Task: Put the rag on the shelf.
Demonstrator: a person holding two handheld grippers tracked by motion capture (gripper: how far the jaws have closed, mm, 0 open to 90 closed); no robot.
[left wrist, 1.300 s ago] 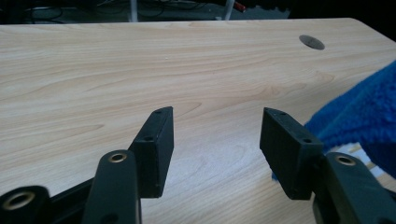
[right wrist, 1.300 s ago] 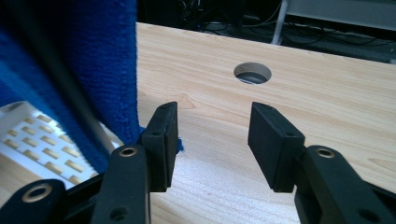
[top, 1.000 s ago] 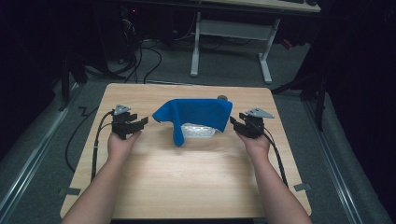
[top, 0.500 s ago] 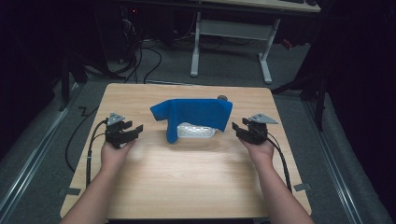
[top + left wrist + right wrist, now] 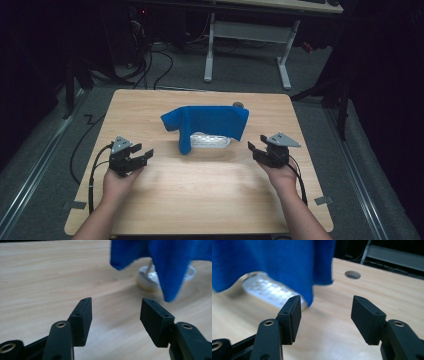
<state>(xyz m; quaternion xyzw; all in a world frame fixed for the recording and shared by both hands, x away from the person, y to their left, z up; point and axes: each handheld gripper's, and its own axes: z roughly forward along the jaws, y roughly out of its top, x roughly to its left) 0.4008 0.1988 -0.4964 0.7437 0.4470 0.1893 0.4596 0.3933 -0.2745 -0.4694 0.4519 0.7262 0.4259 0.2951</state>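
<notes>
Two grippers sit in my hands, one at each side of the wooden table (image 5: pixel 200 195), and both are spread with nothing between their jaws. My left gripper (image 5: pixel 141 156) hangs low over the near left part of the tabletop, pointing toward the middle. My right gripper (image 5: pixel 253 148) is over the right side, pointing left toward the same spot.

Between them, a little farther from me, a blue cloth (image 5: pixel 207 122) is draped over a clear plastic container (image 5: pixel 210 140) that rests on the table. The cloth covers the container's top and far side, and one corner hangs down at the left to the tabletop. The container's near edge shows below the cloth.

From the left gripper view, the jaws stand wide apart over bare wood, with the cloth (image 5: pixel 170 262) hanging ahead and to the right and the container's pale rim (image 5: pixel 147 281) behind it. From the right gripper view, the cloth (image 5: pixel 274 262) hangs ahead and to the left, with the ribbed container (image 5: pixel 269 292) beneath it. A round hole in the tabletop (image 5: pixel 352 274) lies beyond. Neither gripper touches the cloth.
</notes>
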